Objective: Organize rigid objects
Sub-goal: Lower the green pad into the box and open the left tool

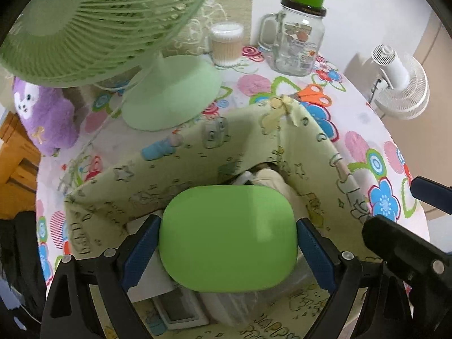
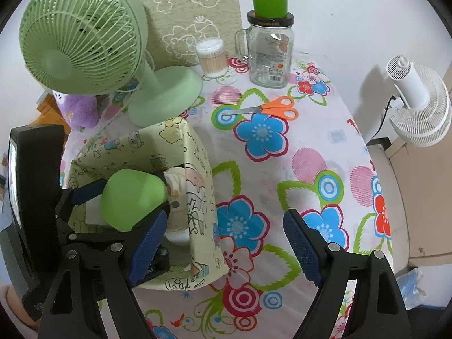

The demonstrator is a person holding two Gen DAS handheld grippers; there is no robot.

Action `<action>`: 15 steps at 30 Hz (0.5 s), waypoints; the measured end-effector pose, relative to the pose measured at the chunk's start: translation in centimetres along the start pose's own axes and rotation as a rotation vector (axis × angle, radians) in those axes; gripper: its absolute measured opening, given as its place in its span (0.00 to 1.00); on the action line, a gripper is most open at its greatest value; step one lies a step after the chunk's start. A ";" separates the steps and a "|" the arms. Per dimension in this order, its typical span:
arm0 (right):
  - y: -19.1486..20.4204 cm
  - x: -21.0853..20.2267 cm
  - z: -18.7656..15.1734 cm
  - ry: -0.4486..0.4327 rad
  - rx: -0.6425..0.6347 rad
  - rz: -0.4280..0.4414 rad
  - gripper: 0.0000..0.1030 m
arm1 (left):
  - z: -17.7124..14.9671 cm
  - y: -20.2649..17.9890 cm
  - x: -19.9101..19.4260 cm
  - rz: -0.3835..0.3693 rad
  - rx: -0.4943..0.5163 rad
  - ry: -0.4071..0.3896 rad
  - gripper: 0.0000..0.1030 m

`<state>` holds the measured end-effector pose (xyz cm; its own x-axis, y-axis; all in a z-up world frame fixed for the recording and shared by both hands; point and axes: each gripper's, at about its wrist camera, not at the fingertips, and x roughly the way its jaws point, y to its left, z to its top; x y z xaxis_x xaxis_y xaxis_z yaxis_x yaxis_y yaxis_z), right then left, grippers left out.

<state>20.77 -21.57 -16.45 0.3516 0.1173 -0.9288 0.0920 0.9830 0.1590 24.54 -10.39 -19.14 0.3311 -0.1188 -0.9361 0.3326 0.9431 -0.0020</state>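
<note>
A clear box with a green lid [image 1: 226, 240] is clamped between the blue pads of my left gripper [image 1: 228, 220], which is shut on its two sides. The box hangs inside the open top of a pale yellow fabric bin [image 1: 135, 180] printed with cartoon figures. Below it in the bin lie a beige item [image 1: 271, 180] and a white flat object [image 1: 180, 310]. In the right wrist view the left gripper [image 2: 132, 195] and the green-lidded box [image 2: 127, 197] sit over the bin [image 2: 197, 169]. My right gripper [image 2: 224, 217] is open and empty beside the bin, above the flowered tablecloth [image 2: 310, 169].
Orange-handled scissors [image 2: 271, 108] lie behind the bin. At the back are a glass jar mug [image 2: 268, 56] with a green cup [image 2: 269, 0] on its lid and a tub of cotton swabs [image 2: 212, 56]. A green fan [image 2: 82, 36] and purple plush [image 2: 80, 110] are at left; a white fan [image 2: 418, 99] stands beyond the table's right edge.
</note>
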 end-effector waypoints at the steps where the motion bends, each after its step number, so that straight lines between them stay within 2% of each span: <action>1: 0.0 0.0 0.0 0.001 0.000 -0.002 0.84 | 0.0 0.0 0.1 -0.010 -0.001 0.007 0.94; 4: 0.0 0.1 0.0 0.003 -0.005 -0.004 0.84 | -0.1 -0.2 0.2 -0.037 -0.004 0.019 0.98; 15: 0.9 0.1 -0.2 0.005 -0.015 0.016 0.84 | -0.7 0.9 -0.7 -0.009 -0.024 0.015 0.98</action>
<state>20.67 -20.61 -16.49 0.3478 0.1339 -0.9279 0.0725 0.9829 0.1690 24.00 -9.27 -18.70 0.3146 -0.1228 -0.9413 0.3141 0.9492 -0.0189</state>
